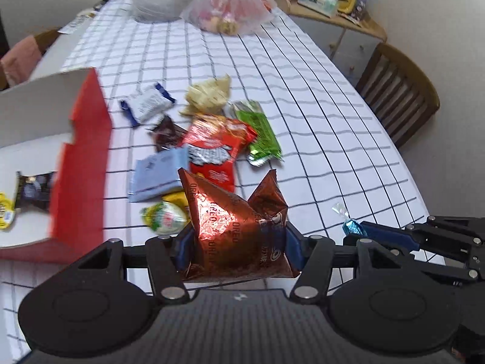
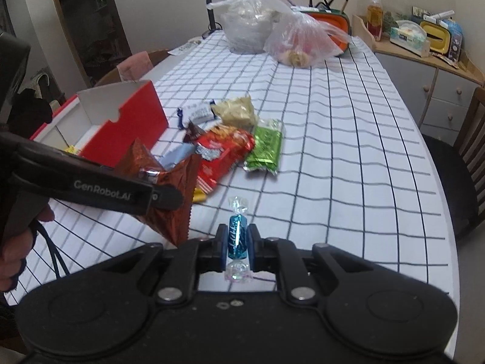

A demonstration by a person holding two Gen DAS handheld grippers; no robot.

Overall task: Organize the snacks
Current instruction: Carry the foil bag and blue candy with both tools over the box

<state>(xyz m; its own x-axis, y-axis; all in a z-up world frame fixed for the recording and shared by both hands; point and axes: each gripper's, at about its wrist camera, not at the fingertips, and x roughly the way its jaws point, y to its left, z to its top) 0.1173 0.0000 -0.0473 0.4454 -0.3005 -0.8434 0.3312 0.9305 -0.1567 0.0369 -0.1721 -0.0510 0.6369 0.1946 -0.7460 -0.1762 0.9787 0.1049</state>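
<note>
My left gripper (image 1: 239, 242) is shut on a shiny copper-brown Oreo packet (image 1: 239, 224), lifted above the checked tablecloth (image 1: 318, 121). The right wrist view shows that packet (image 2: 169, 221) hanging from the left gripper (image 2: 160, 195) at the left. My right gripper (image 2: 238, 242) is shut on a blue wrapped candy (image 2: 237, 236), also held off the table. A red box (image 1: 88, 163) with a white inside stands open at the left, with a few snacks in it. Loose snacks lie beside it: a red packet (image 1: 216, 151), a green one (image 1: 260, 133), a light blue one (image 1: 157, 173) and a beige one (image 1: 209, 94).
Two filled plastic bags (image 2: 272, 39) sit at the table's far end, beside a lamp stem (image 2: 210, 3). A wooden chair (image 1: 397, 91) stands at the right edge. A sideboard (image 2: 424, 60) with clutter lies beyond it. A person's hand (image 2: 18, 242) holds the left gripper's handle.
</note>
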